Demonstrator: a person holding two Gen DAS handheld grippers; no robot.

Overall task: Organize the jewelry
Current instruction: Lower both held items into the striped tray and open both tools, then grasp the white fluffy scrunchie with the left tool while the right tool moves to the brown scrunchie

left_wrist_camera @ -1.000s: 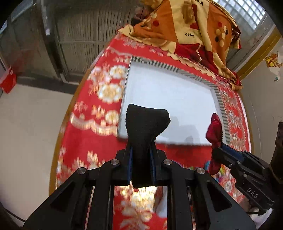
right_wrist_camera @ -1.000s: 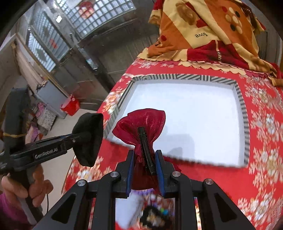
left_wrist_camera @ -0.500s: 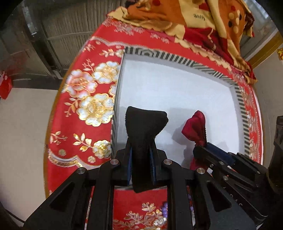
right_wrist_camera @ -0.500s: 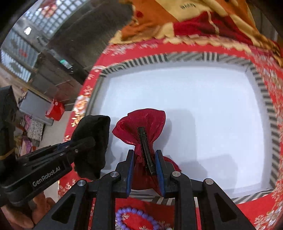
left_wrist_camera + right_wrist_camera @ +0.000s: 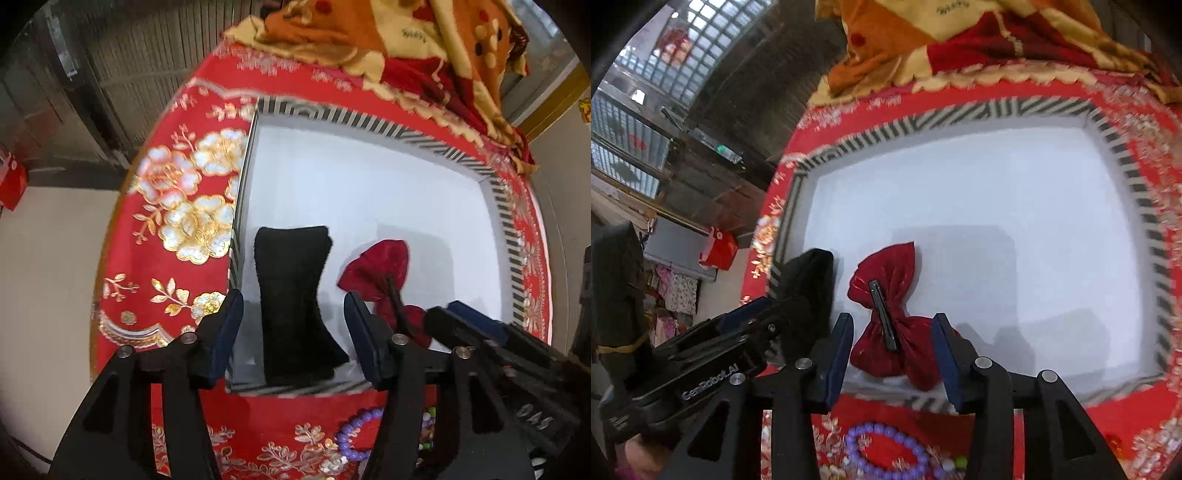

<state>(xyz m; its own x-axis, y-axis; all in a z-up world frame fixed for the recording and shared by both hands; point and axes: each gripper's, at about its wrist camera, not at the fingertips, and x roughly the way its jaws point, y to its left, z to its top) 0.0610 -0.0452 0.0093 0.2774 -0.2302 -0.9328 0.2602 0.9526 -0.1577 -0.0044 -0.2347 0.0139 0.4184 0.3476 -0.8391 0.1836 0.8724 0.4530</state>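
- Black, soft-looking fabric is what lies between the spread jaws of the left gripper: a black bow set down flat in the near left corner of the striped-rimmed white tray, its far end pointing ahead of the fingertips.
- The left jaws have just been opening; the bow sits between them, and the pads are seen clear of it on both sides.
- The right gripper has also just been opening; its pads stand apart from the red satin bow clip, which rests on the tray floor directly ahead of them, just beside the black bow.
- The step in hand is judged to be the release of both bows into the tray (placement looks done).
- The next move probably calls for both tools to be lifted straight back without snagging cloth, then directed to the purple bead bracelet, which lies on the red embroidered tablecloth under the right gripper.
- The red bow is shiny and gathered at the middle, with a dark metal clip bar facing up; the black bow is matte and waisted.
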